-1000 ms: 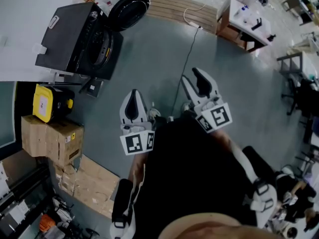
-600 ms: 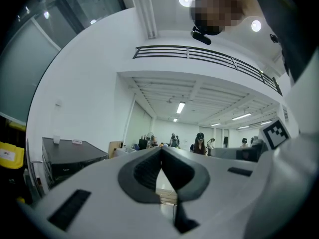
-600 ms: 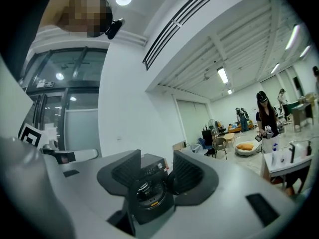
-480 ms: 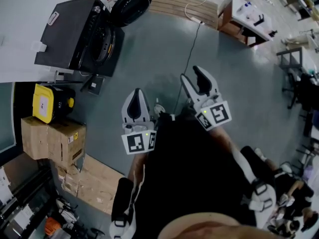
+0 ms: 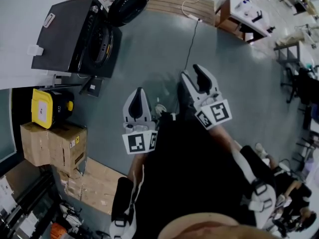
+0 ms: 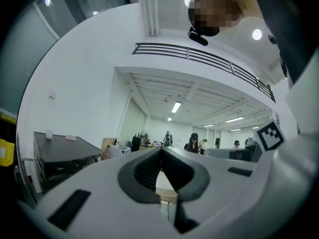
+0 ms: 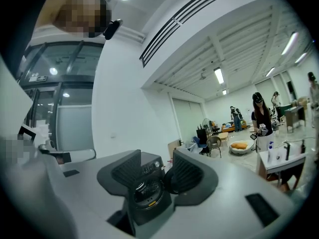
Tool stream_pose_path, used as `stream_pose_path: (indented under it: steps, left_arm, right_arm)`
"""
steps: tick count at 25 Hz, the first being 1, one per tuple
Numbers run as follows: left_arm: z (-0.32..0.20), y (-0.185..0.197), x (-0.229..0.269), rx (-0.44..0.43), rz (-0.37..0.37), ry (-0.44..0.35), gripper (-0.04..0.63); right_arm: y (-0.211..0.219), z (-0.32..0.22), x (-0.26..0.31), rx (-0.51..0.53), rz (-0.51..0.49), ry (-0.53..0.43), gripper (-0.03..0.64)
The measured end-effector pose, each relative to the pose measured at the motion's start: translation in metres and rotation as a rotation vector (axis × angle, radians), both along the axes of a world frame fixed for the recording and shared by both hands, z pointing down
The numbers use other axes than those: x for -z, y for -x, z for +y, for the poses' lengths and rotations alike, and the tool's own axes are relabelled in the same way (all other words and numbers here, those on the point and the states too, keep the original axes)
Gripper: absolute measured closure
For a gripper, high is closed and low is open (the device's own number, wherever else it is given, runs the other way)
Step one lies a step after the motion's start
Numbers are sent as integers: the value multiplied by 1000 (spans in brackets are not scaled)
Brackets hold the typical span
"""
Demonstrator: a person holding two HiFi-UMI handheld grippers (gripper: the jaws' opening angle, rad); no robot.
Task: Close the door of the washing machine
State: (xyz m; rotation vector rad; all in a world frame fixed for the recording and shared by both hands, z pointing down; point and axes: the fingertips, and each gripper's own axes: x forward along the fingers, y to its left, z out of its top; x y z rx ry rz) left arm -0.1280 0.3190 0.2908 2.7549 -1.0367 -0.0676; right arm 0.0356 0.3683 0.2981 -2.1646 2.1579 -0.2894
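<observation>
— While the head view is looking steeply down, what is filling most of it?
— Grey floor (image 5: 149,59) is spreading across the middle. The washing machine (image 5: 70,34) is sitting at the upper left against a white wall, well apart from both grippers.
— Is its door shut?
— No. The round dark door (image 5: 128,5) is standing swung open off the machine's front, just beside a slatted wooden platform (image 5: 174,4).
— What is lying below the machine?
— Cardboard boxes (image 5: 52,146) are sitting stacked at the left edge, and a yellow case (image 5: 47,105) is resting between them and the machine.
— And the tongs?
— The left gripper (image 5: 138,94) is pointing out over the floor with its jaws pressing together on nothing. The right gripper (image 5: 191,73) is holding its jaws wide apart, having just been opening. It is gripping nothing, though the right gripper view is showing the distant machine and its open door through the gap.
— Anything smaller?
— A thin cable (image 5: 189,44) is running across the floor from the platform toward the grippers.
</observation>
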Motion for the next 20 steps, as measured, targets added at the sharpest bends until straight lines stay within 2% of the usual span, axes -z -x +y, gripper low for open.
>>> stream_pose_path:
  steps: [8, 20]
  left_arm:
    - [-53, -45, -4, 41, -11, 5, 589]
    - [-178, -173, 14, 163, -37, -7, 589]
  right_arm:
    - [-45, -58, -6, 44, -5, 0, 425]
    - [-180, -198, -7, 155, -9, 5, 425]
